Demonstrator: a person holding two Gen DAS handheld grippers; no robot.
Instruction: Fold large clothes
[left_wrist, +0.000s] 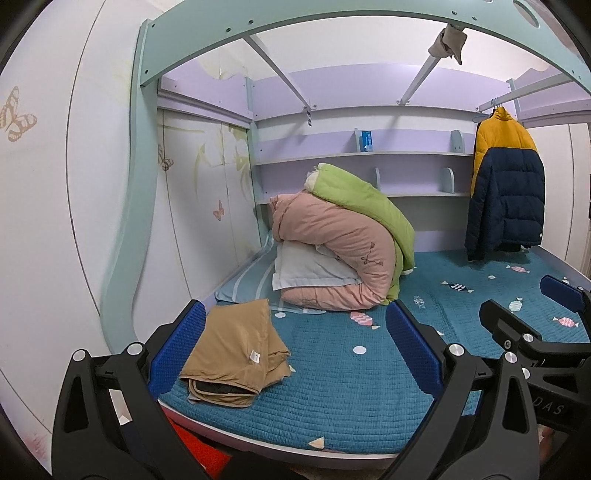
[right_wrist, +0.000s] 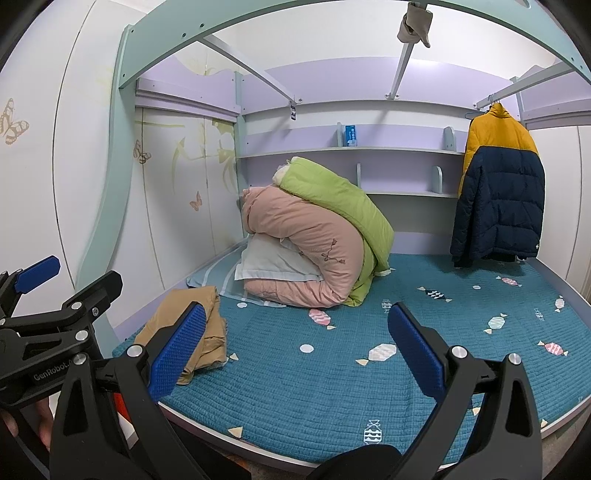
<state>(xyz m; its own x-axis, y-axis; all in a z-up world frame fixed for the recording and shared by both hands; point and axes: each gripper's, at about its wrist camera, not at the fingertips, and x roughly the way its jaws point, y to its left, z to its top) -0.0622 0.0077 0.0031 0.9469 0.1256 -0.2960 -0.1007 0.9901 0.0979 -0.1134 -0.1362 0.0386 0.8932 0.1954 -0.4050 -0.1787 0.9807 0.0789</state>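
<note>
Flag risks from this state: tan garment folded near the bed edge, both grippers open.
1. The folded tan garment lies near the front left edge of the bed; a nudge could probably push it off.
2. Its layers look loose at the near end, so a one-sided grab may undo the fold.
3. The left gripper and right gripper hover close together and could collide.

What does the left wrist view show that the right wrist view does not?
Only the left wrist view shows the dark lining at the folded tan garment's open edge, and the right gripper. Only the right wrist view shows the left gripper from outside. Both share the blue bedspread, the quilt pile and the hanging jacket.
</note>
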